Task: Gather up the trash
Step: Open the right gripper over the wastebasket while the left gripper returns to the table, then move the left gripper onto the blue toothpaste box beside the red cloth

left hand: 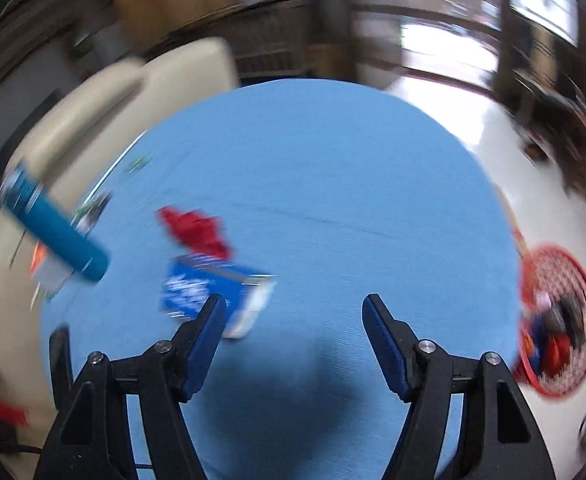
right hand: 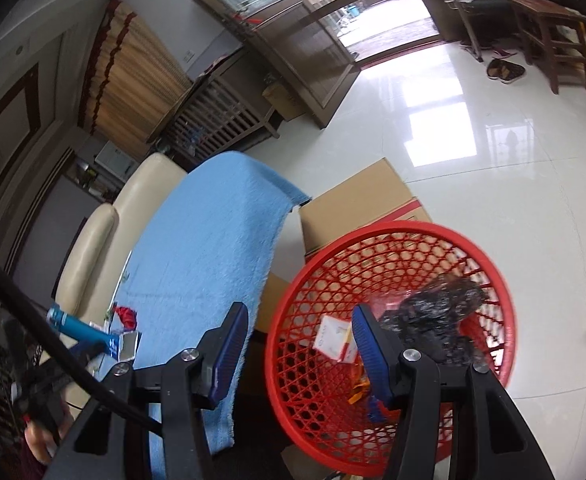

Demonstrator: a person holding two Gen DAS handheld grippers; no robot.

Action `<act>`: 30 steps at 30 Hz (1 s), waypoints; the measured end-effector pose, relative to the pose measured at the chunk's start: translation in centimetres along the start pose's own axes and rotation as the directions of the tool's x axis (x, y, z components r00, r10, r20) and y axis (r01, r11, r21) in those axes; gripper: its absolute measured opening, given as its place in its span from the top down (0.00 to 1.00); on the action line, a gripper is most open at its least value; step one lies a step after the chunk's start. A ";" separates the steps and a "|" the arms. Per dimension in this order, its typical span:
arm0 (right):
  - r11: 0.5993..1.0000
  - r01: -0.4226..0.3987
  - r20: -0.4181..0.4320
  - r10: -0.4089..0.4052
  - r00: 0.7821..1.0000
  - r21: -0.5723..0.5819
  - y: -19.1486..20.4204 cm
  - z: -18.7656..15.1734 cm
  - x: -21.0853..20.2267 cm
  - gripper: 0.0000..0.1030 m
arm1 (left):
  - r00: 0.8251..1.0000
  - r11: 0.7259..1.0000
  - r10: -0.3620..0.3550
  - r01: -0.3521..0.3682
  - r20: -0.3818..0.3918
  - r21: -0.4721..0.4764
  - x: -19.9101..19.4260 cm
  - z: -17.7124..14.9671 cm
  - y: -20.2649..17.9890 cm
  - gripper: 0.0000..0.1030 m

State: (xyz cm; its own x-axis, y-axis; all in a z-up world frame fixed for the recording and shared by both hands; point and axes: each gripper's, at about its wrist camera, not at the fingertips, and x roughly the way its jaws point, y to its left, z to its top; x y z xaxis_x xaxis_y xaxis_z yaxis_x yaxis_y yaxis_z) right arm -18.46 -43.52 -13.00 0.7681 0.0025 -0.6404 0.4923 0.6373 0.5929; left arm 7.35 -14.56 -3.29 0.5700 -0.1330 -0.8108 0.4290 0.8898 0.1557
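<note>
Surface: blue towel spread as a cover.
Red wrapper: crumpled, on the towel near its sofa-side edge.
Blue carton: just beside the red wrapper, flattened, one end open.
Teal tube: at the same edge, beyond the wrapper; blurred.
Floor: glossy white tile; cardboard box against the towel's far side.
</note>
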 end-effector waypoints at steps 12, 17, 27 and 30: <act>0.999 -0.016 -0.085 0.012 0.996 -0.041 2.2 -1.5 3.3 0.43 | 0.965 0.834 -0.241 0.153 -0.101 -0.531 5.0 0.4 11.4 0.27; 0.999 -0.021 -0.095 0.016 0.995 -0.044 2.1 -1.8 3.5 0.43 | 0.947 0.783 -0.296 0.165 -0.125 -0.600 7.0 0.9 11.7 0.27; 1.000 -0.024 -0.076 0.022 0.997 -0.017 0.8 -1.4 2.7 0.43 | 0.926 0.733 -0.331 0.129 -0.184 -0.668 9.7 -0.6 11.0 0.27; 1.000 -0.026 -0.083 0.025 0.996 -0.008 0.7 -1.4 2.8 0.43 | 0.931 0.747 -0.314 0.123 -0.184 -0.653 9.9 -0.2 10.6 0.27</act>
State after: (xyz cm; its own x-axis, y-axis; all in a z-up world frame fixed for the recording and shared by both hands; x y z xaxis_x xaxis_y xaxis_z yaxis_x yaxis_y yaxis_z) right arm -16.54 -41.97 -15.13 0.7439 0.0823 -0.6632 0.4686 0.6433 0.6054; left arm 17.37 -6.34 -9.79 0.2667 -0.3230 -0.9080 -0.0667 0.9337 -0.3517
